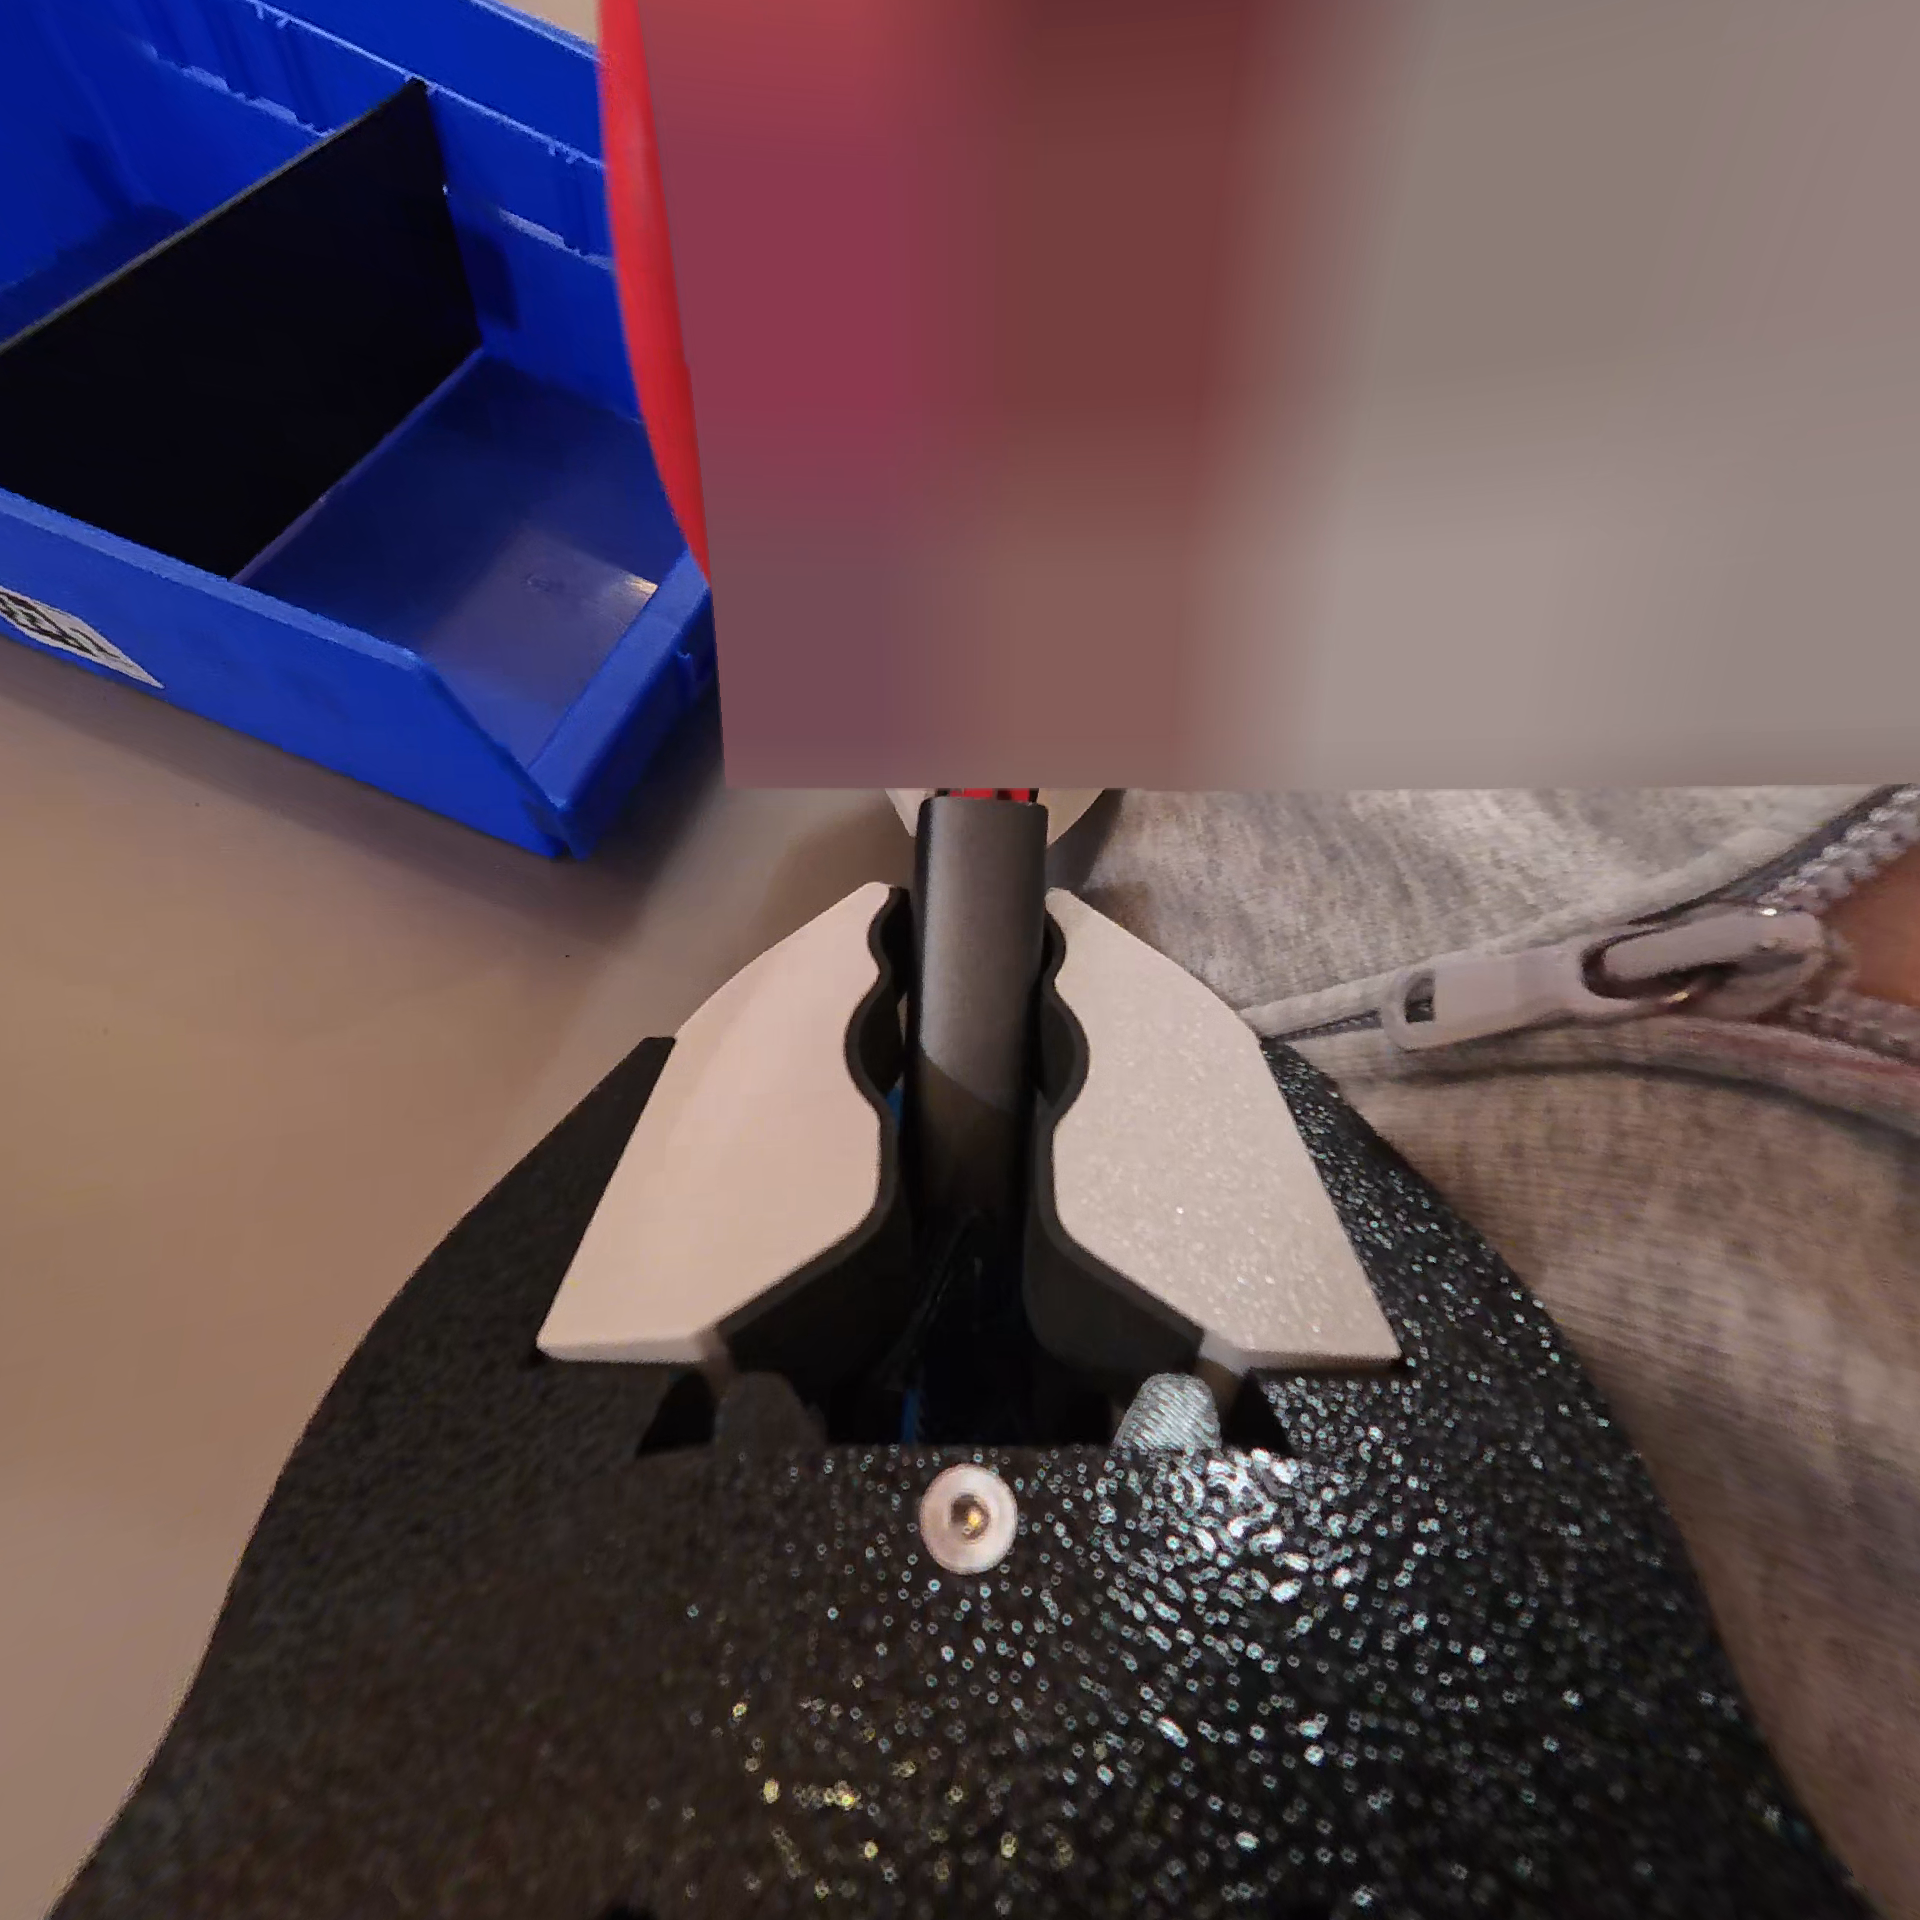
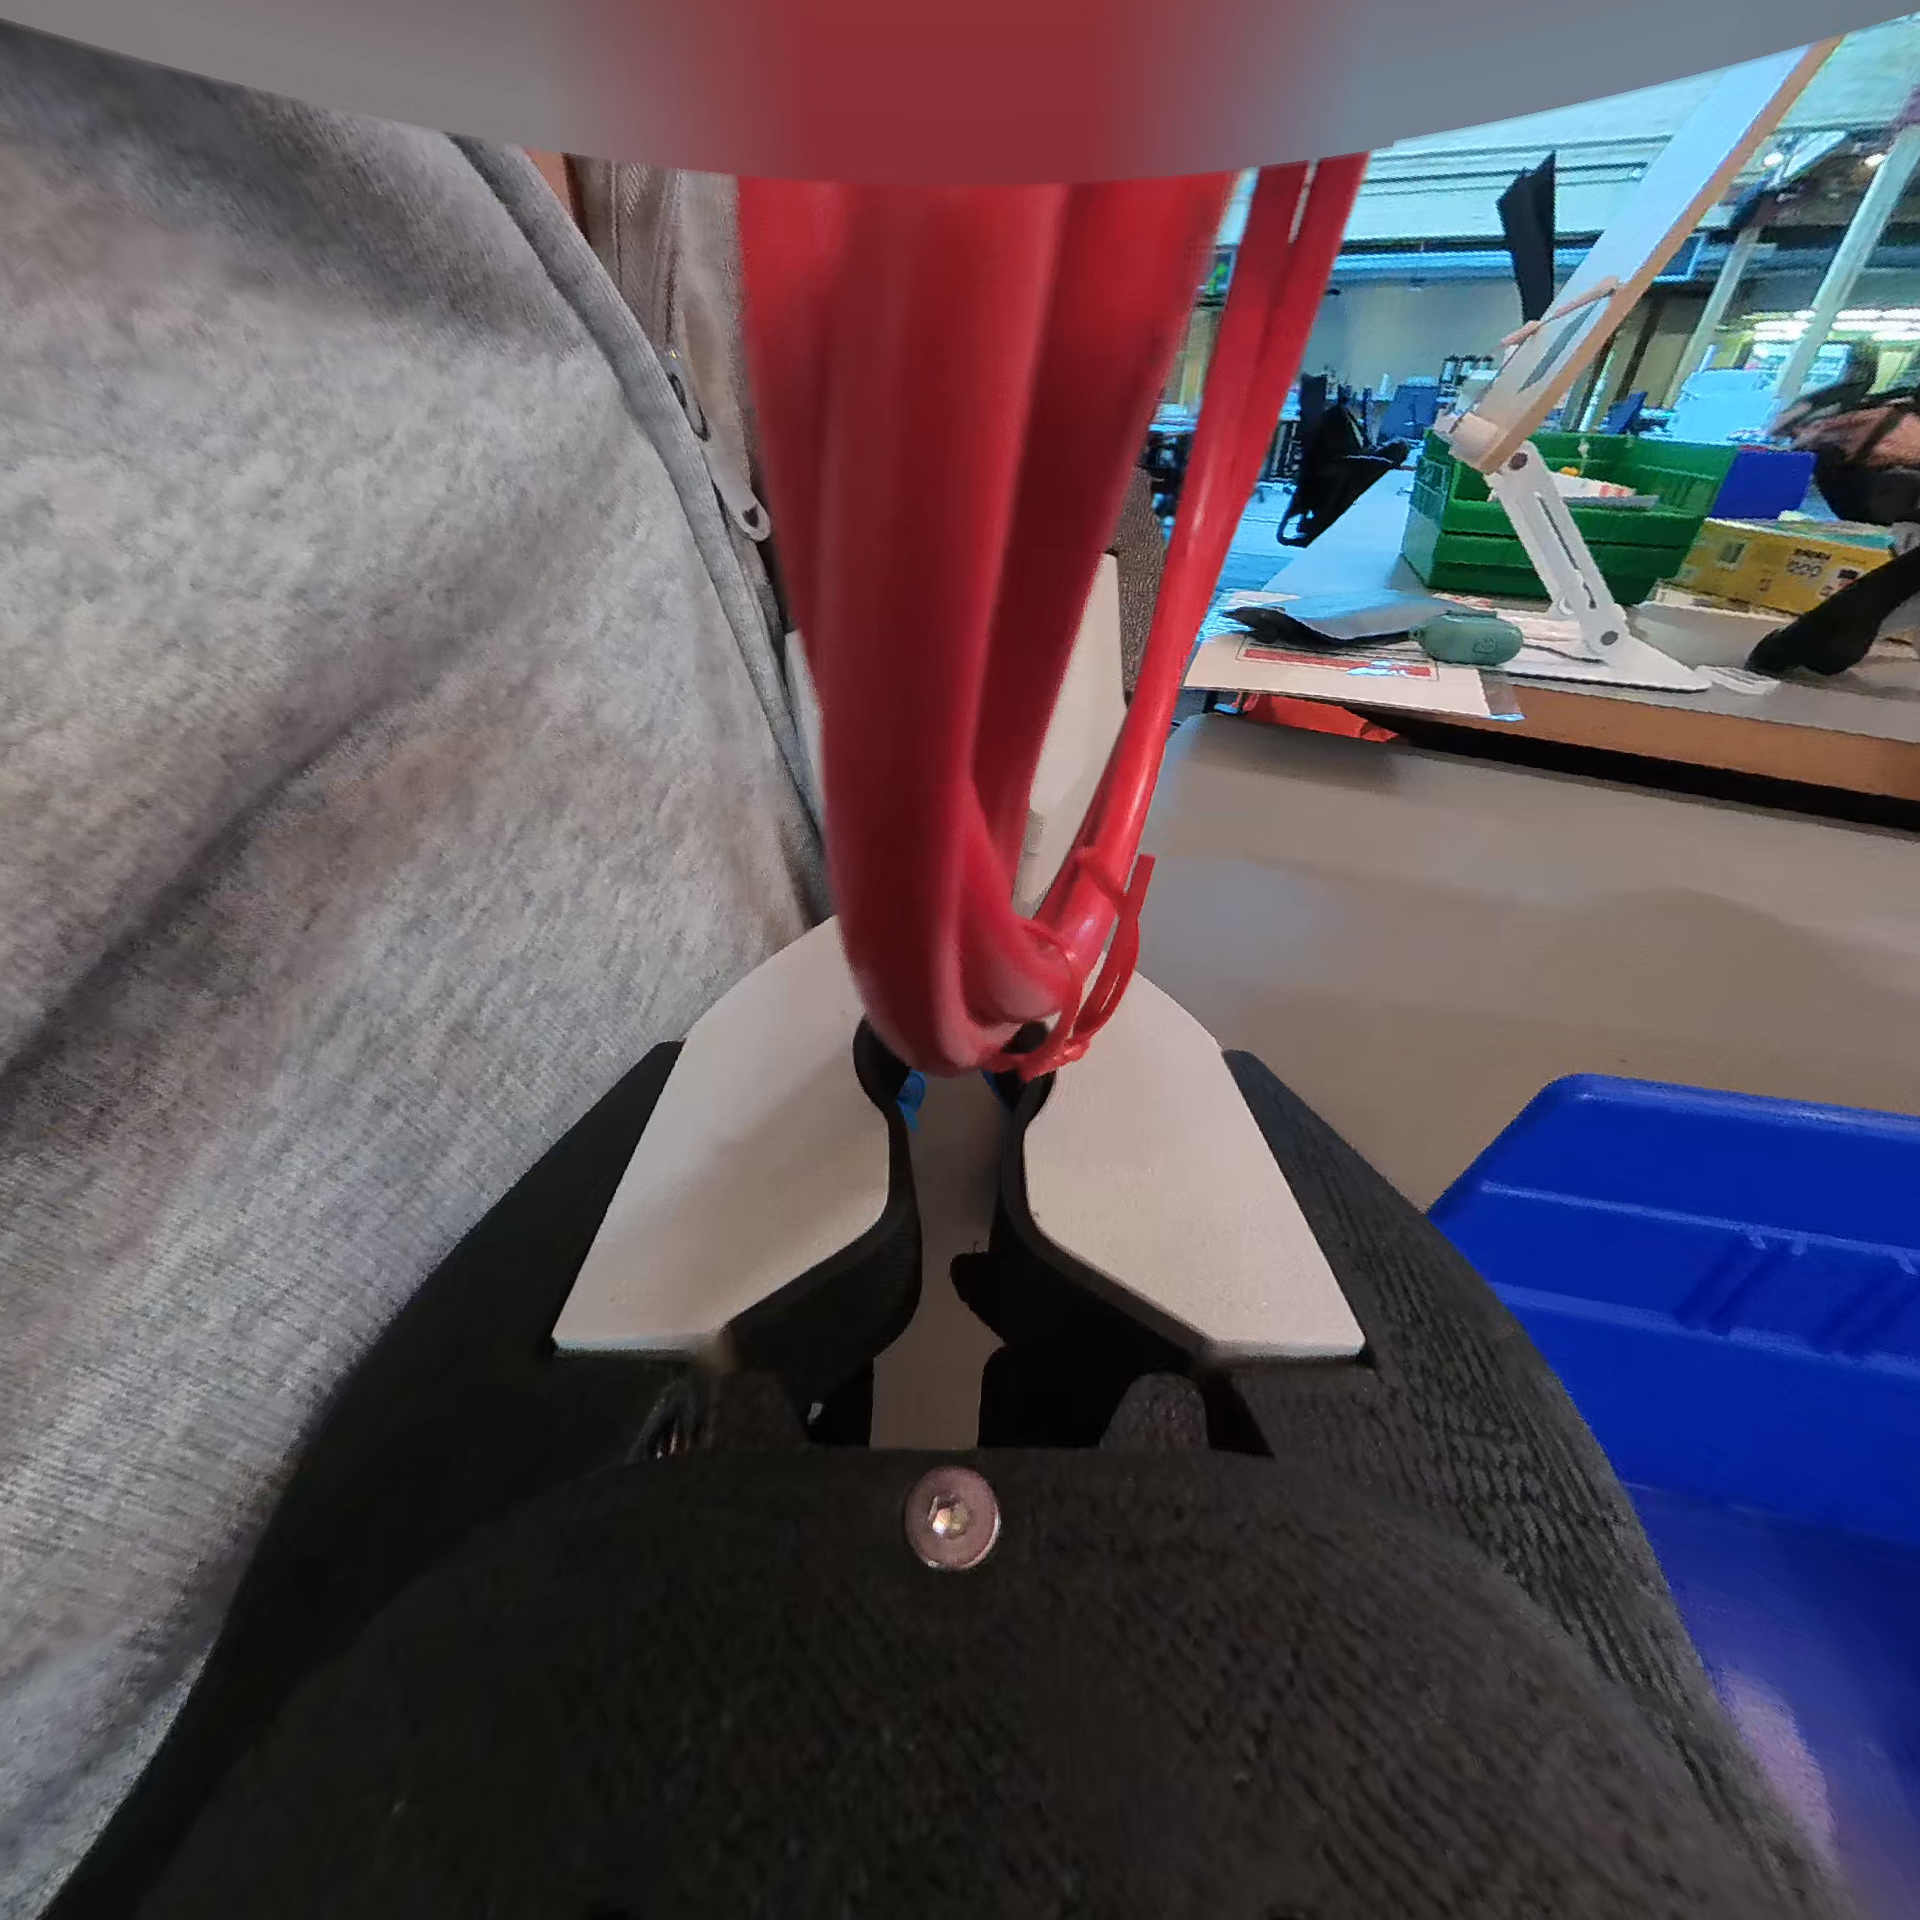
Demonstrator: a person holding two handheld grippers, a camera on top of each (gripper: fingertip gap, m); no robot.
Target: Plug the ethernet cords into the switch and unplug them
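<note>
In the left wrist view my left gripper (image 1: 974, 904) is shut on a dark grey flat box (image 1: 971, 987), the switch seen edge-on. Both black pads press its sides. Bits of red show at its far end, and a blurred patch hides what lies beyond. A red cord (image 1: 644, 312) runs up beside the patch. In the right wrist view my right gripper (image 2: 961, 1049) is shut on the looped end of a bundle of red ethernet cords (image 2: 914, 623). Red zip ties (image 2: 1112, 966) bind the bundle, which rises up out of the frame.
A blue bin (image 1: 364, 675) with a black divider (image 1: 260, 364) stands on the beige table (image 1: 260, 987); it also shows in the right wrist view (image 2: 1714, 1299). A person's grey zipped hoodie (image 2: 312, 623) is close by. Green bins (image 2: 1538, 520) and a white stand (image 2: 1558, 582) sit on a farther table. Less than 4 cm separates the two grippers' tips.
</note>
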